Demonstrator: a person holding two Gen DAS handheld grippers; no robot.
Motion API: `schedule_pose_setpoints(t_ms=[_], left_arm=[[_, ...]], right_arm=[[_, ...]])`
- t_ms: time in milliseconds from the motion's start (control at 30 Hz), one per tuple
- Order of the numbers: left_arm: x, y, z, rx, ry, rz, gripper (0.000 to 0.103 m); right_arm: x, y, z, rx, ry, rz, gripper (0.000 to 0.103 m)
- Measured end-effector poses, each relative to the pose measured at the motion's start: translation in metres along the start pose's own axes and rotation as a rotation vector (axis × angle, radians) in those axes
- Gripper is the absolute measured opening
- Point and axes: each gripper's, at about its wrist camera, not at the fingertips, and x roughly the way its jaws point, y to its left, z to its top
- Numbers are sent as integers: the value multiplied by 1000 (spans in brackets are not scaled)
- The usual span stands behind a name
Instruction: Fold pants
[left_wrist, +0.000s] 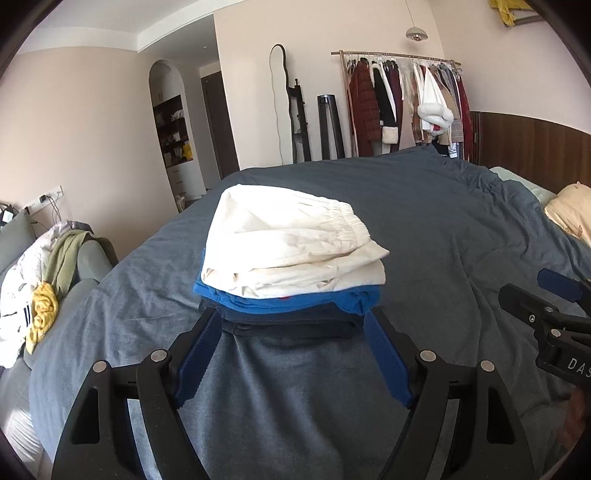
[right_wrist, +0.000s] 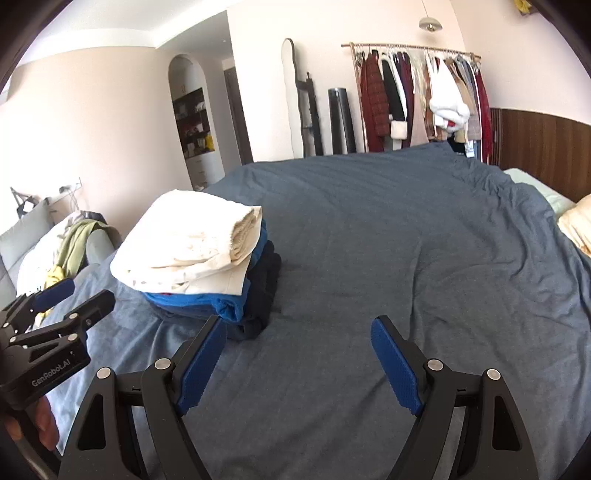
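Observation:
A stack of folded clothes lies on the blue-grey bed cover (left_wrist: 443, 236): folded cream-white pants (left_wrist: 291, 247) on top, a blue garment (left_wrist: 288, 304) under them and a dark navy one (left_wrist: 291, 323) at the bottom. My left gripper (left_wrist: 293, 325) is open, its blue-padded fingers just in front of the stack's near edge, holding nothing. In the right wrist view the stack, cream pants (right_wrist: 188, 247) uppermost, lies left of centre. My right gripper (right_wrist: 299, 332) is open and empty over bare cover, its left finger close to the stack's near right corner. Each gripper shows in the other's view.
A sofa (left_wrist: 44, 280) piled with loose clothes stands left of the bed. Pillows (left_wrist: 572, 214) lie at the right by a dark wood headboard. A clothes rack (left_wrist: 406, 103), a mirror and a doorway are along the far wall.

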Motion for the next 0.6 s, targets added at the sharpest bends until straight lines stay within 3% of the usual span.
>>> schedule_pose_setpoints(t_ms=[600], left_arm=[[-92,-8,-28,-56,-35,-33,82]], right_arm=[[-102,3,-36,-23,-82,-79,81]])
